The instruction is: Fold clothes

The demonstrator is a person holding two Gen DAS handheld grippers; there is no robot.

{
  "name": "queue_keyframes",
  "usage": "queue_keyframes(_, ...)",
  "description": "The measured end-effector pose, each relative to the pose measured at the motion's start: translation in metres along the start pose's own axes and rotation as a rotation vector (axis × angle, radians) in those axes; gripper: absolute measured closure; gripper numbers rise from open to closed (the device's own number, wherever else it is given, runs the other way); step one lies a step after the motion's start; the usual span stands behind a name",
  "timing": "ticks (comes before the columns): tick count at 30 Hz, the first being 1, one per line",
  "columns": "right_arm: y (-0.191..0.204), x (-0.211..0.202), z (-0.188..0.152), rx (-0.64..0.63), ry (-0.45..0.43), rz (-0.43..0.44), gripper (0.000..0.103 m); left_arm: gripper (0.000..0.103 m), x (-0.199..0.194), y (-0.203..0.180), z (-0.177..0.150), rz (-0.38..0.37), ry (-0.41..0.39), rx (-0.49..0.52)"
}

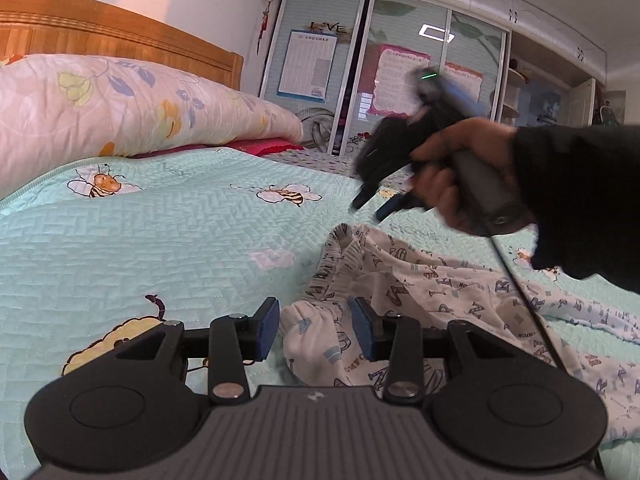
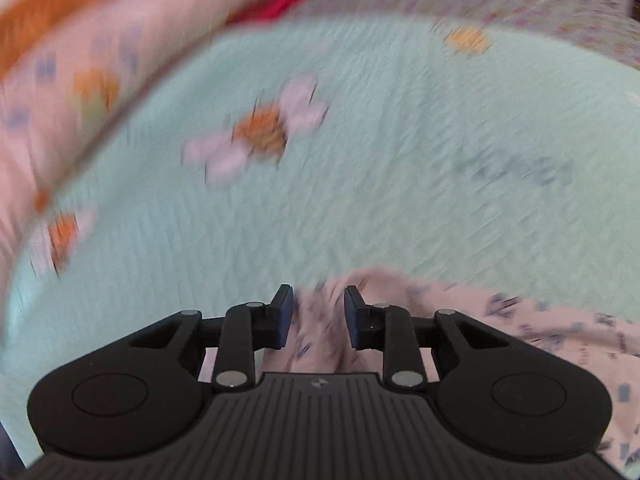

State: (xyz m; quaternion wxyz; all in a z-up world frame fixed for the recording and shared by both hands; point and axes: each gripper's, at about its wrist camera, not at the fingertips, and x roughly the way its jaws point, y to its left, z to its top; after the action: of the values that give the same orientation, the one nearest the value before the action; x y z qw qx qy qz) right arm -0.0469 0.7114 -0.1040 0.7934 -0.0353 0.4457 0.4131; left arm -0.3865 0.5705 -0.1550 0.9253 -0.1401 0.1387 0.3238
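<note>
A white garment (image 1: 404,280) printed with blue and grey letters lies crumpled on the mint bee-print bedspread (image 1: 160,240). My left gripper (image 1: 317,330) is open low over the garment's near bunched edge, and fabric shows between its blue pads. A hand in a black sleeve holds my right gripper (image 1: 371,207) in the air above the garment's far edge, blurred, with its fingers apart. In the blurred right wrist view, the right gripper (image 2: 318,312) is open and the garment (image 2: 520,320) shows below and between its fingers.
A floral quilt (image 1: 120,100) is piled against the wooden headboard (image 1: 100,28) at the far left. A wardrobe with sliding doors (image 1: 400,60) stands beyond the bed. A thin cable (image 1: 520,300) hangs from the right gripper across the garment.
</note>
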Motion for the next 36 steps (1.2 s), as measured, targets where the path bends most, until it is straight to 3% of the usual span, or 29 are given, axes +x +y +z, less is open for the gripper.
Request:
queue_keyframes(2, -0.02, -0.027, -0.001, 0.054, -0.04, 0.036, 0.061, 0.06, 0.003, 0.002, 0.003, -0.009, 0.01, -0.003)
queue_keyframes(4, -0.042, -0.054, -0.016, 0.064, -0.052, 0.04, 0.06, 0.06, 0.006, 0.004, 0.006, -0.019, 0.02, -0.006)
queue_keyframes(11, -0.132, -0.139, -0.118, 0.179, -0.057, 0.087, 0.059, 0.06, 0.019, 0.01, 0.017, -0.054, 0.059, -0.005)
queue_keyframes(15, -0.169, -0.164, -0.175, 0.264, -0.023, 0.037, 0.058, 0.06, 0.051, 0.007, 0.024, -0.084, 0.161, 0.118)
queue_keyframes(17, -0.185, -0.172, -0.194, 0.316, -0.006, 0.025, 0.058, 0.06, 0.064, 0.011, 0.024, -0.076, 0.219, 0.122)
queue_keyframes(20, -0.206, -0.182, -0.211, 0.374, -0.01, 0.017, 0.058, 0.085, 0.076, 0.021, 0.024, -0.056, 0.292, 0.083)
queue_keyframes(22, -0.211, -0.191, -0.213, 0.389, -0.03, 0.023, 0.058, 0.086, 0.067, 0.033, 0.03, -0.025, 0.262, 0.024)
queue_keyframes(26, -0.21, -0.206, -0.21, 0.335, -0.085, 0.063, 0.058, 0.075, 0.05, 0.053, 0.039, 0.032, 0.211, -0.082)
queue_keyframes(31, -0.221, -0.21, -0.213, 0.358, -0.09, 0.082, 0.057, 0.058, 0.029, 0.04, 0.032, 0.048, 0.232, -0.086)
queue_keyframes(34, -0.235, -0.219, -0.222, 0.382, -0.102, 0.06, 0.057, 0.05, 0.001, 0.033, 0.024, 0.054, 0.199, -0.138)
queue_keyframes(36, -0.247, -0.227, -0.228, 0.41, -0.112, 0.05, 0.057, 0.048, -0.007, 0.026, 0.017, 0.033, 0.22, -0.183)
